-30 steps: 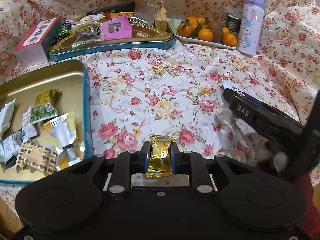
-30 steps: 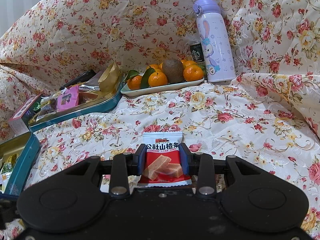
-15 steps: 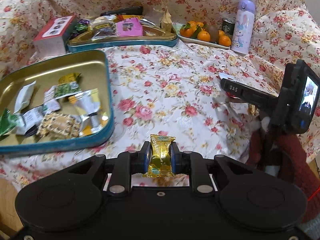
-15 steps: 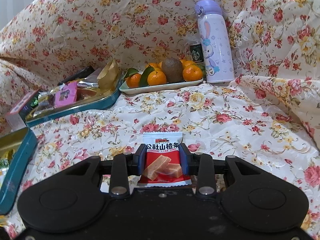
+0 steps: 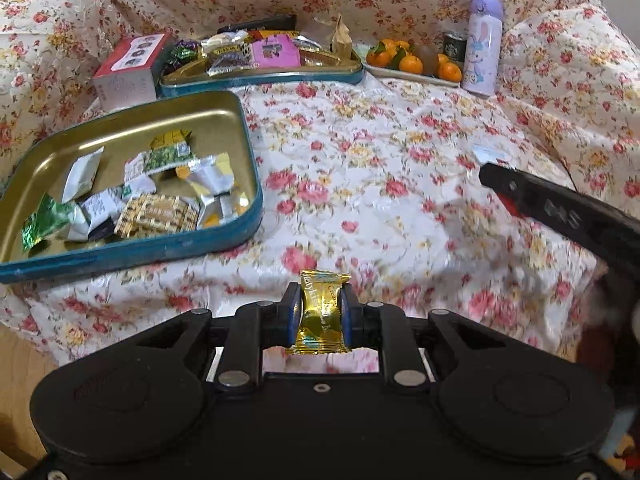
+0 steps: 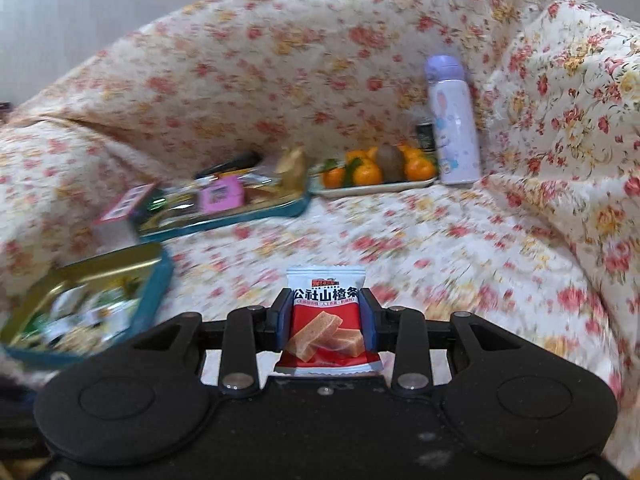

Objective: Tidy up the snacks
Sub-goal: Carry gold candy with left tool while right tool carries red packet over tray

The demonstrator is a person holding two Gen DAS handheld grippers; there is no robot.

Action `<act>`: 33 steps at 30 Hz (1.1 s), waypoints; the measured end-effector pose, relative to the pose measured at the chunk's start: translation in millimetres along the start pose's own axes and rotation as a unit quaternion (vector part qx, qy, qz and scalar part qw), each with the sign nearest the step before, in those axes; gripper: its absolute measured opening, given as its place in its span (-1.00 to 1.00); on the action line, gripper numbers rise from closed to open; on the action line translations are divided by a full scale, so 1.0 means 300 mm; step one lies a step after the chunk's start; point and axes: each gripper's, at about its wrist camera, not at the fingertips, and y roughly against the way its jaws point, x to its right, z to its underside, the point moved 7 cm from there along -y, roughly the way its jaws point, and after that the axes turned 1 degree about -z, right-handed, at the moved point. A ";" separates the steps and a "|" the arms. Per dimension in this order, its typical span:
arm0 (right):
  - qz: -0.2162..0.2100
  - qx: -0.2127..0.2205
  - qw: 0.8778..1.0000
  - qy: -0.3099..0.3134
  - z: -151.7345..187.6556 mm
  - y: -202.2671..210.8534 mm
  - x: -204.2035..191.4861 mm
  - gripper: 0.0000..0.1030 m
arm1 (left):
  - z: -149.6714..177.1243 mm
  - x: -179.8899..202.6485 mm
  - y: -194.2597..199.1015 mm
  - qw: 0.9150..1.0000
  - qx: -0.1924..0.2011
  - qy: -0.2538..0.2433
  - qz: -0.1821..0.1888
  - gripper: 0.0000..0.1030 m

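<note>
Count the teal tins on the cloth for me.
2. The near tin lies at left, holding wrapped snacks. The far tin sits behind it, beside the fruit plate, piled with snacks. More may lie outside both views.

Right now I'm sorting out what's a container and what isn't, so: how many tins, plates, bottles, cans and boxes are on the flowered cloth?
Tins: 2, near tin and far tin
Plates: 1, fruit plate
Bottles: 1, purple bottle
Cans: 1, dark can
Boxes: 1, red box
Total: 6
</note>
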 end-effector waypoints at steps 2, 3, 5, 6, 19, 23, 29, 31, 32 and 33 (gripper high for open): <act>-0.010 -0.010 1.000 0.001 0.033 0.045 -0.033 -0.30 | 0.026 -0.007 0.003 1.000 -0.008 -0.002 -0.001 -0.49; -0.016 -0.017 1.000 -0.002 0.053 0.067 -0.049 -0.30 | 0.038 -0.010 0.005 1.000 -0.011 -0.003 -0.001 -0.49; -0.030 -0.032 0.999 -0.005 0.090 0.098 -0.072 -0.30 | 0.062 -0.019 0.010 1.000 -0.017 -0.003 -0.003 -0.49; -0.035 -0.041 0.999 -0.005 0.109 0.109 -0.081 -0.30 | 0.074 -0.026 0.012 1.000 -0.020 -0.003 -0.004 -0.49; -0.089 -0.182 0.979 0.010 0.315 0.144 -0.205 -0.30 | 0.165 -0.188 0.036 0.997 -0.052 0.045 -0.029 -0.49; -0.120 -0.209 0.970 0.028 0.340 0.135 -0.282 -0.30 | 0.154 -0.267 0.060 0.996 -0.049 0.053 -0.047 -0.49; -0.171 -0.213 0.961 0.048 0.306 0.114 -0.402 -0.30 | 0.099 -0.406 0.106 0.995 -0.026 0.066 -0.076 -0.49; -0.187 -0.211 0.958 0.043 0.280 0.097 -0.441 -0.30 | 0.072 -0.452 0.117 0.994 -0.015 0.070 -0.087 -0.49; -0.193 -0.209 0.958 0.043 0.268 0.090 -0.460 -0.30 | 0.056 -0.477 0.123 0.993 -0.008 0.071 -0.094 -0.49; -0.198 -0.205 0.958 0.043 0.254 0.084 -0.479 -0.30 | 0.041 -0.500 0.128 0.992 -0.002 0.071 -0.100 -0.49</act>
